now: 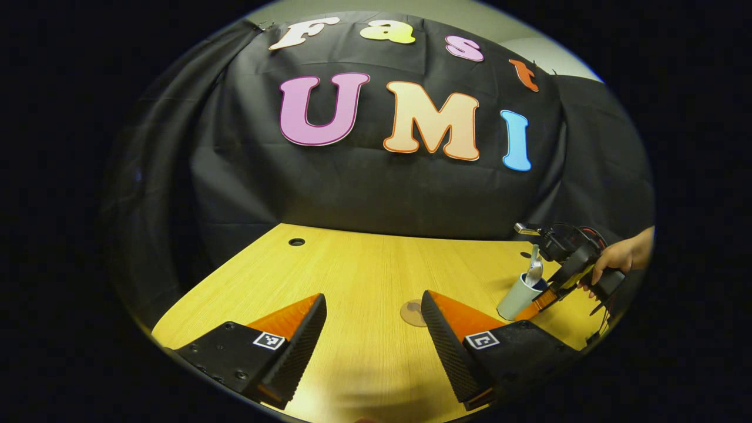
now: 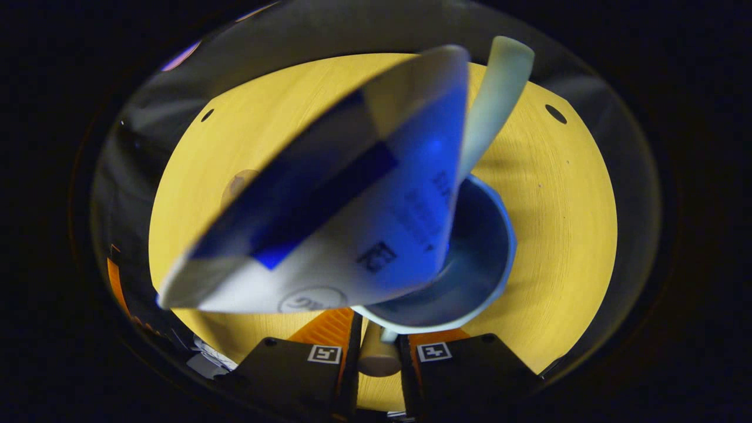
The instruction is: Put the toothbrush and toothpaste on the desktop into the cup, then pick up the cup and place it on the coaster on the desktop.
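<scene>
A pale cup (image 1: pixel 516 298) with a blue inside (image 2: pixel 476 252) stands tilted on the right of the wooden desktop (image 1: pixel 364 276). Out of it stick a white-and-blue toothpaste tube (image 2: pixel 352 223) and a pale toothbrush (image 2: pixel 499 88), whose upper end (image 1: pixel 534 267) rises above the rim. My right gripper (image 2: pixel 379 338), held by a hand (image 1: pixel 623 255), is shut on the cup at its near rim; in the left gripper view that gripper (image 1: pixel 546 296) meets the cup's right side. My left gripper (image 1: pixel 373 329) hangs open over the desktop, with the round brown coaster (image 1: pixel 413 312) just beyond its fingers.
The coaster (image 2: pixel 238 182) lies left of the cup and beyond it in the right gripper view. Small cable holes (image 1: pixel 296 241) (image 2: pixel 555 113) mark the back of the desk. Black cloth closes off the far side and the left.
</scene>
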`<move>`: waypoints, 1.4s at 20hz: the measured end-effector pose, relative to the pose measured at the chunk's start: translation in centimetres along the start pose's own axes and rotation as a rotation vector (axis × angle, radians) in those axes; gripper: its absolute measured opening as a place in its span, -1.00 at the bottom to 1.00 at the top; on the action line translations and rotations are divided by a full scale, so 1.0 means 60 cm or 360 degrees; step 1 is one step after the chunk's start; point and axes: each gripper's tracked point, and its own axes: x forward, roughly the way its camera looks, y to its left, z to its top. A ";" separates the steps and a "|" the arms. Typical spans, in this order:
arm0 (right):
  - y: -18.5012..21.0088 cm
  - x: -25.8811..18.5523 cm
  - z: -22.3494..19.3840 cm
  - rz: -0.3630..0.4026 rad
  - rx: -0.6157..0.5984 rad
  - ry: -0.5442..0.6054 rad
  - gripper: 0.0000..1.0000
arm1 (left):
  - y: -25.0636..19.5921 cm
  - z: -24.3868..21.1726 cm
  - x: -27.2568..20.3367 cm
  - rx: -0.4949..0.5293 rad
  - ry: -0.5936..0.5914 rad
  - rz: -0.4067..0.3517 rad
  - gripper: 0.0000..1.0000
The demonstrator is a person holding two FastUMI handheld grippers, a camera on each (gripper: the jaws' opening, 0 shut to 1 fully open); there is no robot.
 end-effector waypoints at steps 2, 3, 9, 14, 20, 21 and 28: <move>0.006 -0.008 0.004 0.0005 -0.0030 -0.0018 -0.44 | 0.002 -0.002 0.002 0.0000 0.0005 -0.0002 0.89; 0.009 -0.014 0.009 0.0008 -0.0050 -0.0030 -0.36 | 0.003 -0.002 0.002 0.0000 0.0006 -0.0001 0.90; 0.067 -0.026 0.042 0.0044 -0.0137 -0.0118 -0.44 | 0.020 -0.005 -0.001 -0.0015 0.0008 0.0008 0.90; 0.083 -0.014 0.044 0.0048 -0.0139 -0.0065 -0.46 | 0.047 -0.009 -0.008 -0.0049 0.0010 0.0047 0.90; 0.093 -0.016 0.045 0.0083 -0.0049 -0.0006 -0.54 | 0.057 -0.011 -0.011 -0.0060 0.0007 0.0061 0.90; 0.096 -0.016 0.046 0.0096 -0.0029 -0.0001 -0.50 | 0.058 -0.011 -0.012 -0.0060 0.0005 0.0062 0.90; 0.102 -0.014 0.039 0.0166 0.0074 0.0107 -0.14 | 0.069 -0.009 -0.013 -0.0056 0.0001 0.0079 0.89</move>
